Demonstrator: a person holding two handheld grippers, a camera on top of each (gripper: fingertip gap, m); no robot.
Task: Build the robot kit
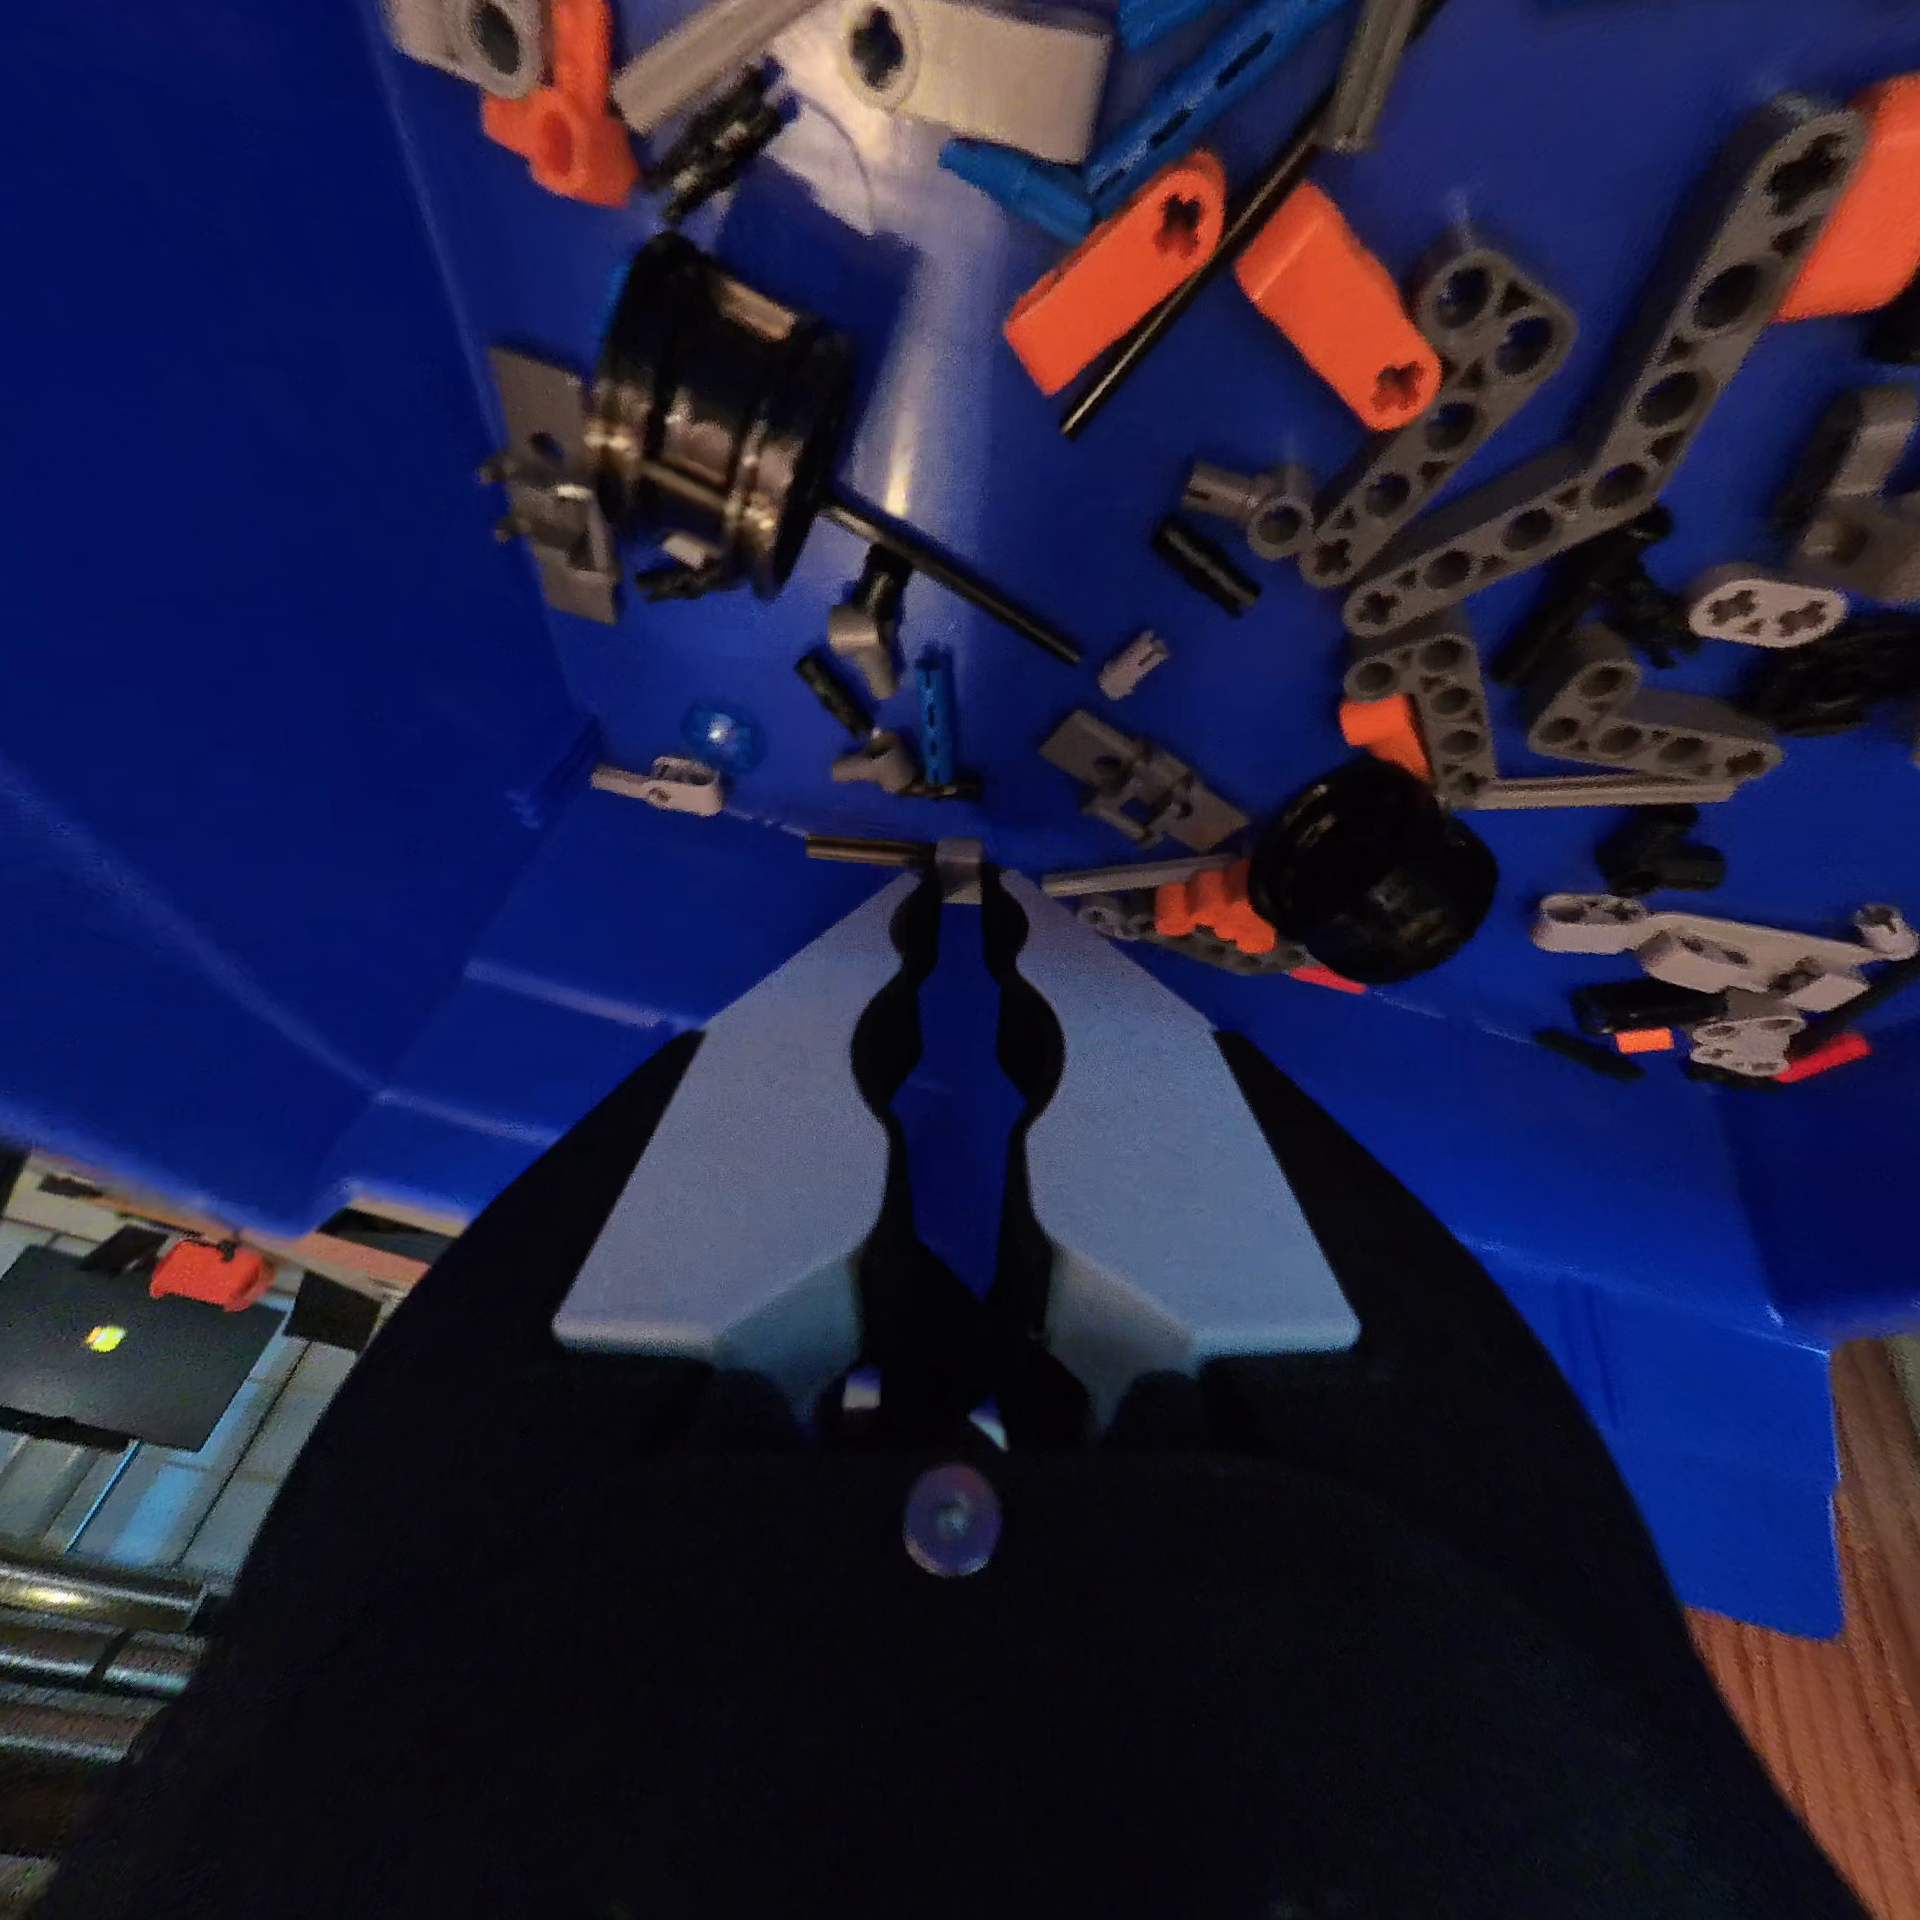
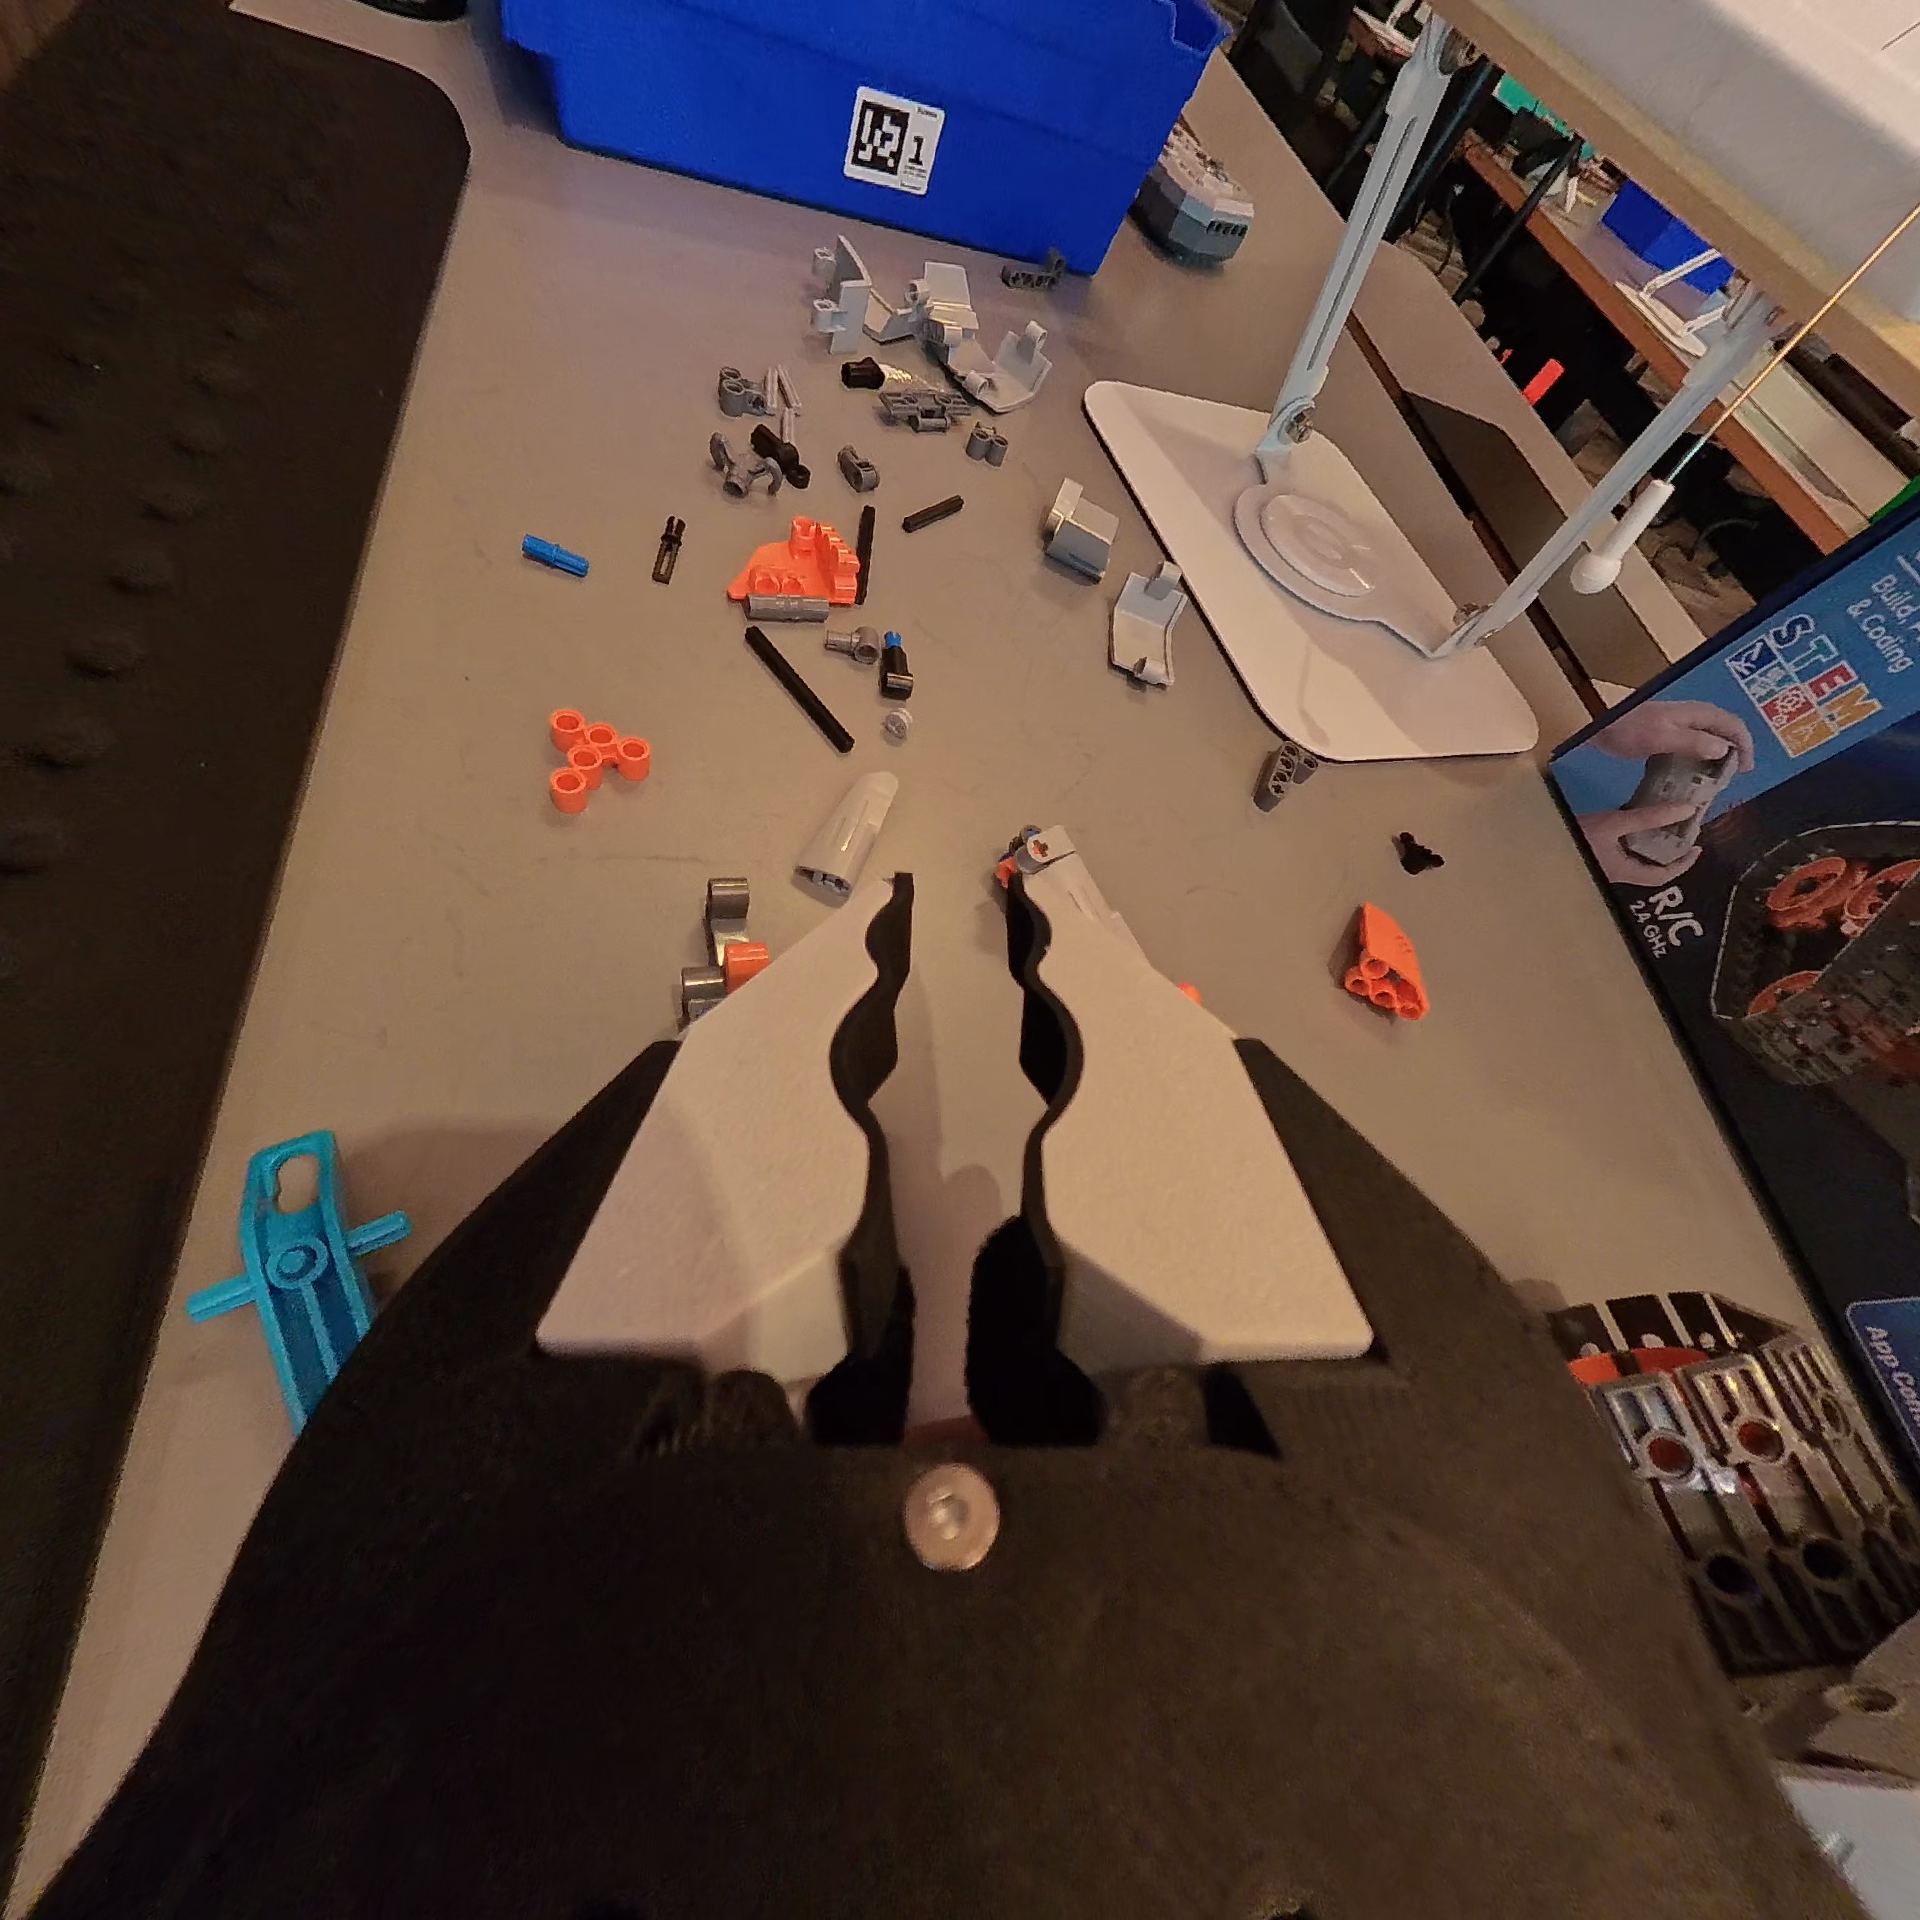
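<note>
In the left wrist view my left gripper reaches into a blue bin full of loose building pieces. Its tips are closed on a small grey connector with a thin dark axle sticking out to the left. A black wheel hub lies just right of the tips. In the right wrist view my right gripper is open and empty above a grey table. A small grey and orange piece lies at its right fingertip, and a white cone piece lies just left of the tips.
The bin also holds a large black wheel, orange connectors and grey beams. On the table are scattered small parts, an orange cluster, a teal tool, a white lamp base, a printed box and the blue bin. My hands' fingertips stand some 55 centimeters from each other. To the white cone piece: right tips about 6 centimeters, left tips about 55 centimeters.
</note>
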